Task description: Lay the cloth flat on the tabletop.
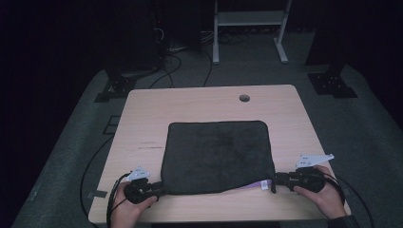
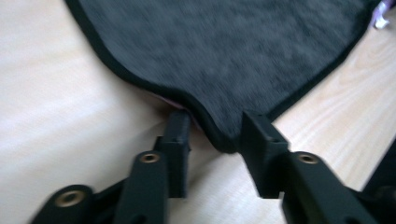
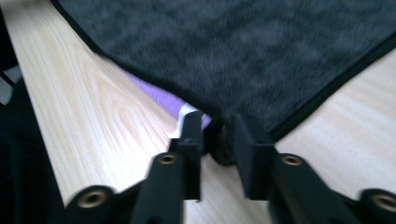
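A dark grey towel (image 1: 216, 154) with black edging lies folded flat on the light wood table (image 1: 142, 118). A purple layer (image 1: 252, 185) and a small white tag (image 1: 264, 185) peek out under its near right corner. My left gripper (image 1: 160, 189) lies at the towel's near left corner. In the left gripper view its jaws (image 2: 217, 126) stand apart on either side of the towel (image 2: 233, 46) corner, not pressing it. My right gripper (image 1: 276, 180) is at the near right corner. There its jaws (image 3: 218, 123) also straddle the towel (image 3: 257, 46) corner loosely, next to the purple layer (image 3: 159, 93).
A round cable hole (image 1: 244, 98) sits near the table's far edge. Beyond the table stand a white metal frame (image 1: 249, 28), black stand feet (image 1: 332, 83) and loose cables (image 1: 171, 61) on the grey floor. Bare wood surrounds the towel on all sides.
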